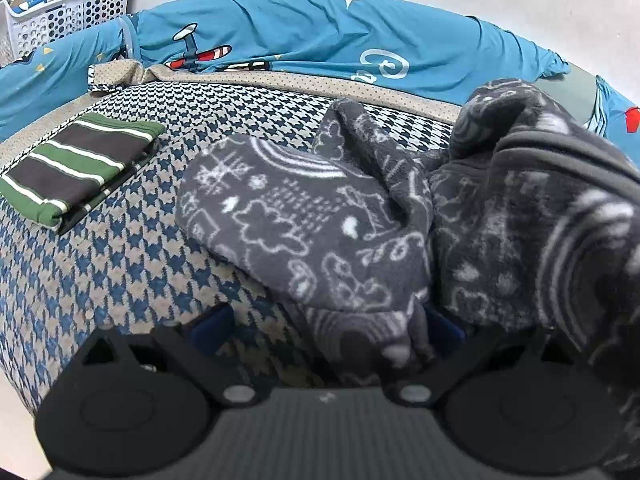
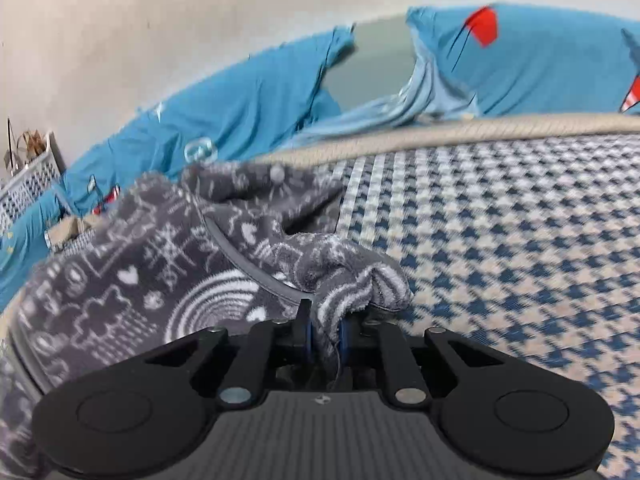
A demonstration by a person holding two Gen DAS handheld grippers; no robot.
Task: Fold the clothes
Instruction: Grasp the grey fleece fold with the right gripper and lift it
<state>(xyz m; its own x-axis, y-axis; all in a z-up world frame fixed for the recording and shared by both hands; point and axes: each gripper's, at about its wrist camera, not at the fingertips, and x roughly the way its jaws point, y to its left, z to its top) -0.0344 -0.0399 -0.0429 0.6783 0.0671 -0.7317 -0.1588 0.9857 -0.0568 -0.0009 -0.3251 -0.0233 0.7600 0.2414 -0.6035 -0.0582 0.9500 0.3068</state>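
Two garments: a grey printed fleece [image 1: 320, 216] lies crumpled on the houndstooth bed [image 1: 120, 264]; a striped top [image 1: 76, 168] lies folded flat well to its left.
Fleece handling: likely soft, light, limp, bulky; bunches rather than slips.
Left tool [image 1: 328, 328]: spread wide, fleece between the fingers, unpinched.
Right tool [image 2: 326, 332]: clamped on a bunched fleece edge.
Hold: probably best at the trimmed hem [image 2: 248, 264] or corners.

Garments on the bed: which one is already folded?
The green striped garment, lying flat as a neat rectangle. The grey fleece is still crumpled, pinched by the right hand-held gripper.
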